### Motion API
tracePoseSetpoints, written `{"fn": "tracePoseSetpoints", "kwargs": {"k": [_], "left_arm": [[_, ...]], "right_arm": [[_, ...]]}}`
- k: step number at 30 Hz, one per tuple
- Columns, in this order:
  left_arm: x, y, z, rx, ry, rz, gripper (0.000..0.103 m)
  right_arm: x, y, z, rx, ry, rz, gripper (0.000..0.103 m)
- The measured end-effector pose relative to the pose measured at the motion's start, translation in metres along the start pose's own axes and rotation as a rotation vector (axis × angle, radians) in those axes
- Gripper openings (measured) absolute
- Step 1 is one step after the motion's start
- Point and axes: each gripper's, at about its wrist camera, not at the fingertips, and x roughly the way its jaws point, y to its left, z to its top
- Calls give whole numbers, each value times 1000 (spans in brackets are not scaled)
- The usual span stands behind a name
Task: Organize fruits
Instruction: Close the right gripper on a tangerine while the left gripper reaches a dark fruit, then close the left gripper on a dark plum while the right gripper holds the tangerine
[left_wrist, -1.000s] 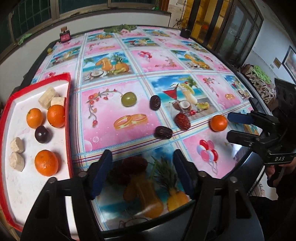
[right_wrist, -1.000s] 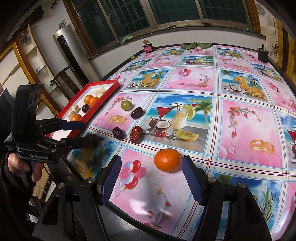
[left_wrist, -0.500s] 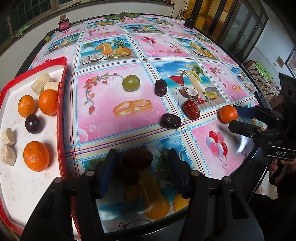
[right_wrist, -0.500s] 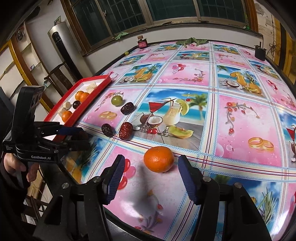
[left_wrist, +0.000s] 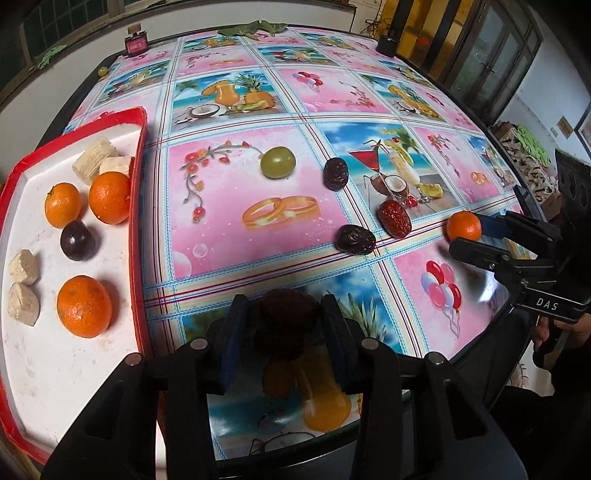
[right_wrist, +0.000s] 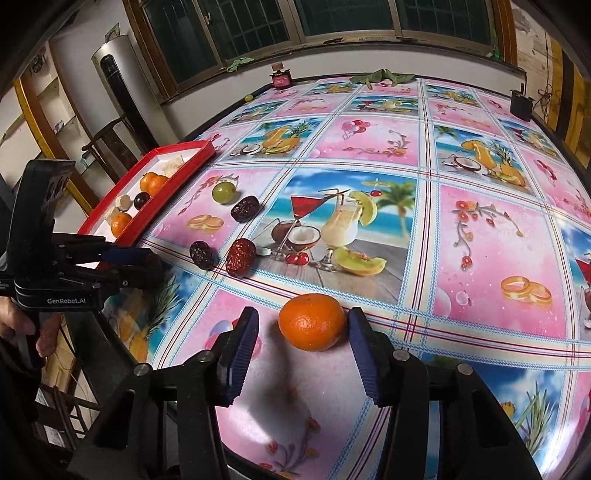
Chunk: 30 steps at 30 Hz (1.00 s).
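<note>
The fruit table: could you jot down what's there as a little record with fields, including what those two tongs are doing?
Tray: red tray at the table's left edge, holding three oranges, a dark plum and pale beige chunks
Loose on tablecloth: green grape, three dates
Left tongs: closing, a dark date between the pads
Right tongs: closing around an orange; one pad looks to touch it, the other has a gap
Far edge: small red bottle

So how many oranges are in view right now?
4. Three lie in the red tray: two at the far end, one nearer. The fourth sits on the tablecloth between the closing right gripper's pads.
</note>
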Motion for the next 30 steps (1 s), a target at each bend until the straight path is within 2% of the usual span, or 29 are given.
{"fn": "tracePoseSetpoints", "kwargs": {"k": [3, 5, 7, 9, 20, 30], "left_arm": [[1, -4, 0, 16, 0, 3, 38], [1, -5, 1, 21, -1, -3, 38], [2, -8, 2, 30, -2, -4, 38], [3, -11, 4, 36, -5, -10, 30], [9, -27, 13, 63, -19, -20, 31], [8, -24, 10, 80, -19, -21, 31]], "right_arm": [[2, 3, 1, -10, -3, -10, 47], [2, 4, 0, -20, -6, -18, 39], [3, 5, 0, -26, -7, -20, 36], [2, 5, 0, -27, -13, -23, 35], [5, 17, -4, -51, -29, -27, 35], [3, 16, -5, -34, -36, -5, 38]]}}
